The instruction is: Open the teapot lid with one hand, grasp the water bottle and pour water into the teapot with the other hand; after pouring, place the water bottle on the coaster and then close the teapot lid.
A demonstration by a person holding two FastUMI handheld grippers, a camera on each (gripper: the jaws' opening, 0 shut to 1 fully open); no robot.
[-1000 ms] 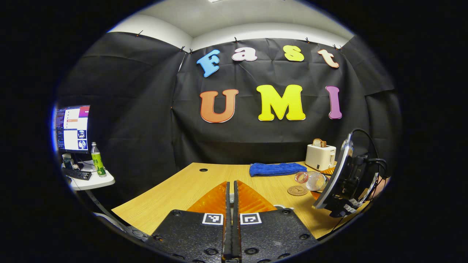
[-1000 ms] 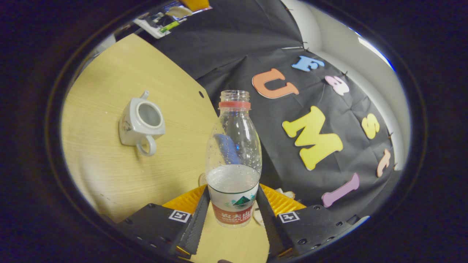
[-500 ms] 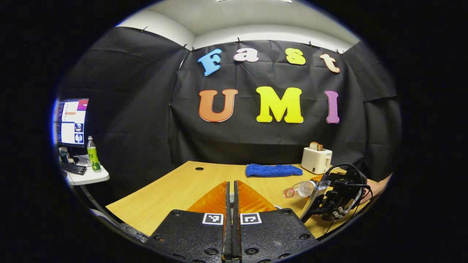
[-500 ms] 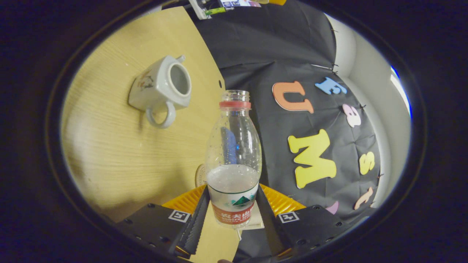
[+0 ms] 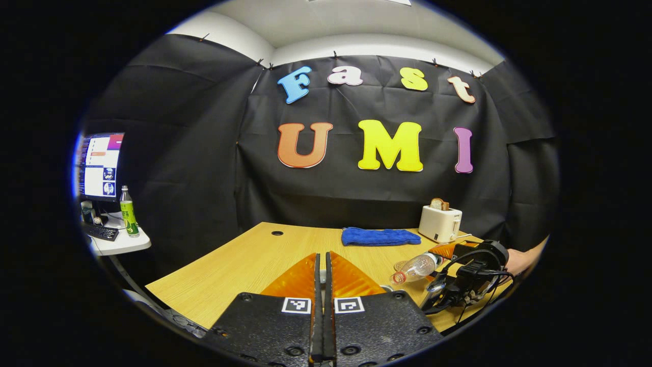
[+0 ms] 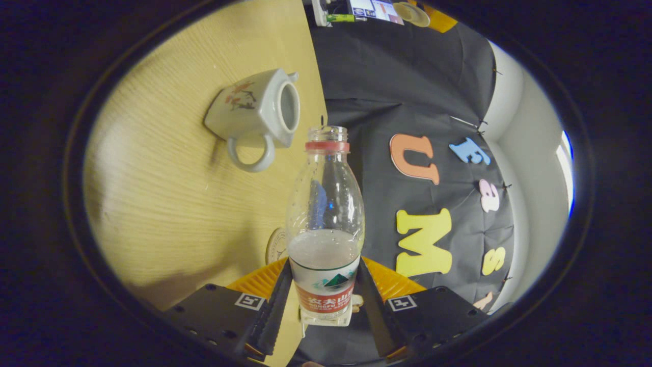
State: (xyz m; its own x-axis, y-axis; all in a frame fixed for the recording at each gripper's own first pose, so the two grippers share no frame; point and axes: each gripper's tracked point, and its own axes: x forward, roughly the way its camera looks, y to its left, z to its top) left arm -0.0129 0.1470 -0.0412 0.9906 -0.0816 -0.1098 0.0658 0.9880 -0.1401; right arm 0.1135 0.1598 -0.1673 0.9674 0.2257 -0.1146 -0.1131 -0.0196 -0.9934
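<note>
Two claws are in my feeds: my right claw point(image 6: 322, 300) is clamped on the lower body of the water bottle point(image 6: 326, 224), both fingers pressing its labelled part, with the uncapped neck tipped toward the lidless teapot point(image 6: 257, 109) on the counter point(image 6: 168, 204). My left claw point(image 5: 321, 306) is closed tight (I can't tell what it pinches). The coaster point(image 6: 276, 246) lies just beside the bottle, half hidden.
</note>
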